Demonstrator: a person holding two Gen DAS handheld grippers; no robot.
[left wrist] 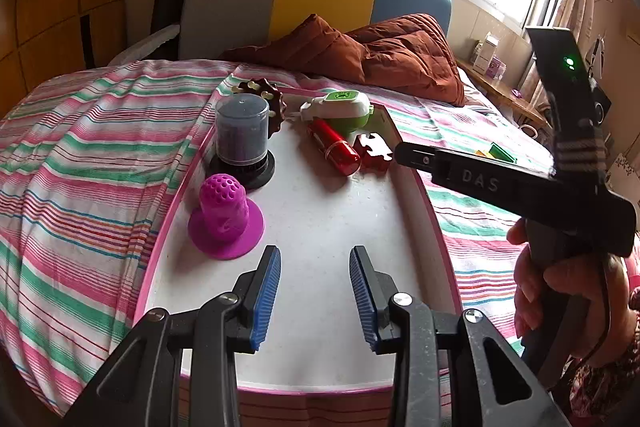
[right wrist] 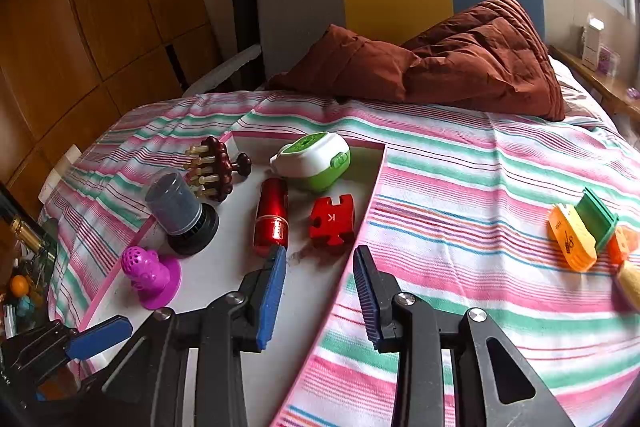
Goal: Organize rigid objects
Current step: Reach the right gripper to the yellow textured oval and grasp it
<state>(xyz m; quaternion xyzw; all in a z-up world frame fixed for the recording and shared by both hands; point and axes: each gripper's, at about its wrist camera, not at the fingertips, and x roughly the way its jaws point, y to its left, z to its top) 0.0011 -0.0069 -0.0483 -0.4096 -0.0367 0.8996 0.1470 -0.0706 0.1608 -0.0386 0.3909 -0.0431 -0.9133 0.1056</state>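
Left gripper [left wrist: 315,301], right gripper [right wrist: 320,301]: jaws apart, empty, over tray [left wrist: 404,163]; red flashlight [right wrist: 272,215], puzzle block [right wrist: 332,219] ahead.

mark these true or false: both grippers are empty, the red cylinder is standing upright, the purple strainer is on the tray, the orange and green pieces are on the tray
1. Both the left gripper and the right gripper are open and empty. True.
2. The red cylinder stands upright. False: it lies on its side.
3. The purple strainer sits on the tray. True.
4. The orange and green pieces are on the tray. False: they lie on the striped bedsheet, off the tray.
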